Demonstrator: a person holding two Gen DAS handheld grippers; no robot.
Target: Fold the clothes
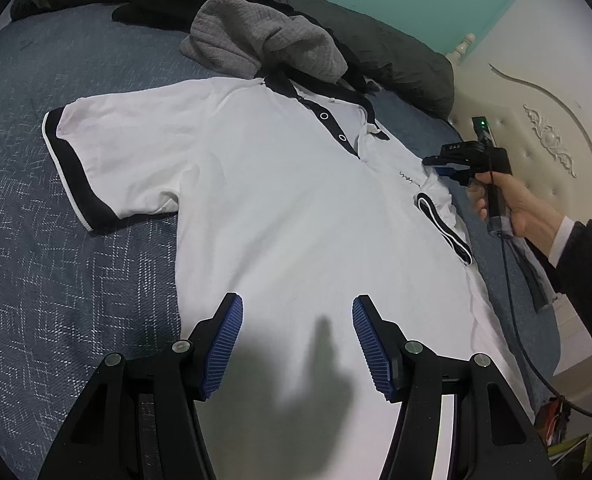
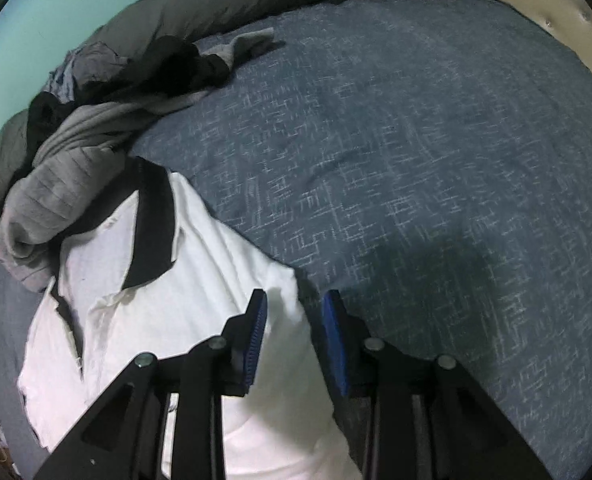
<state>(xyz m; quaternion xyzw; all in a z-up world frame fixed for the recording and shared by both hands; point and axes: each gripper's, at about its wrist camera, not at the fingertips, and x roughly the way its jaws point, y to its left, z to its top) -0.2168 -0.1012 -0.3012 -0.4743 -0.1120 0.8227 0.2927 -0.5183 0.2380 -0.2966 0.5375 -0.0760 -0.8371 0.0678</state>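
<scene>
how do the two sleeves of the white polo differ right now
The left sleeve lies spread flat on the blue bedspread, its black cuff fully showing. The right sleeve is folded in over the polo shirt, cuff lying on the white body beside the right gripper. Both are short, white, black-banded with a white stripe.

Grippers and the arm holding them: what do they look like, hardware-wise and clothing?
Both are black two-finger units with ribbed blue pads and round silver pivot bolts. The left gripper and right gripper match up close. From the left wrist view, the right unit has a black pistol grip, a green LED on top and a dark cable trailing down. The person wears a dark sleeve over a white cuff.
</scene>
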